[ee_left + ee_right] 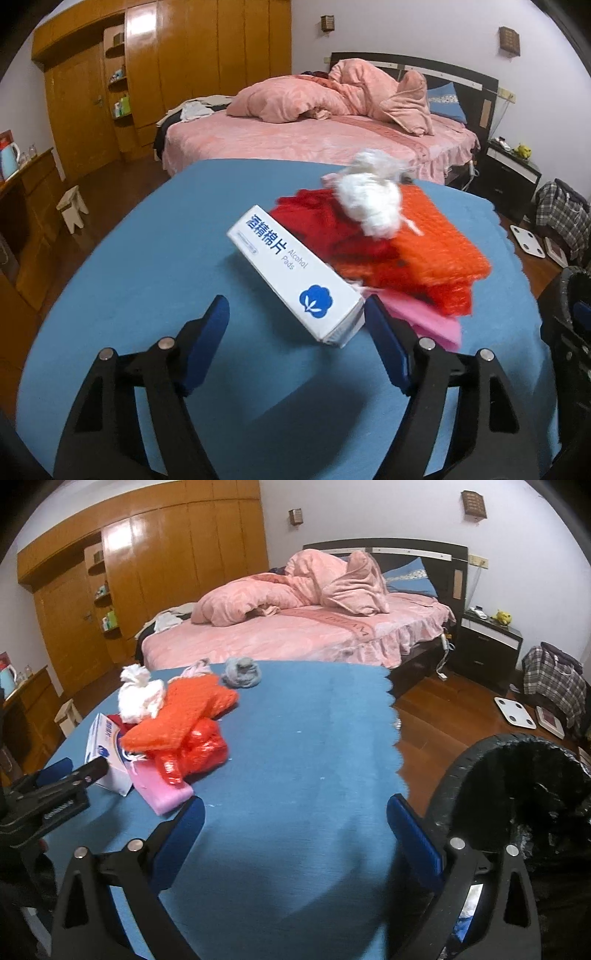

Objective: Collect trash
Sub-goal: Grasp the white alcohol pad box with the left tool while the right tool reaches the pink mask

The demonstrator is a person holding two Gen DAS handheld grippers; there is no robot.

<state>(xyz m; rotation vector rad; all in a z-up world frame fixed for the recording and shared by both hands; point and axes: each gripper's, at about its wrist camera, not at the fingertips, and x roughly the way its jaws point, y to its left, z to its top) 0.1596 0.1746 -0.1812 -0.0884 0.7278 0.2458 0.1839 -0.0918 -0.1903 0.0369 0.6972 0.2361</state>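
Note:
A white alcohol-pads box [295, 275] lies on the blue tablecloth [147, 258], its near end just ahead of my open left gripper [295, 321], close to the right finger. Behind it lie an orange mesh bag [436, 240], a red plastic bag [325, 225], a pink packet [424, 317] and a white crumpled wad [373, 199]. The right wrist view shows the same pile: box [103, 746], orange bag [184, 712], red bag [203, 749], pink packet [162, 790], white wad [140, 694], plus a grey wad [242, 672]. My right gripper [295, 812] is open and empty over bare cloth. The left gripper [70, 771] shows at the left.
A black-lined trash bin [524, 786] stands off the table's right edge by my right gripper. Beyond the table are a pink bed [295, 627], a wooden wardrobe [147, 572], a nightstand [487, 642], a scale [515, 709] on the wood floor and a small stool [72, 206].

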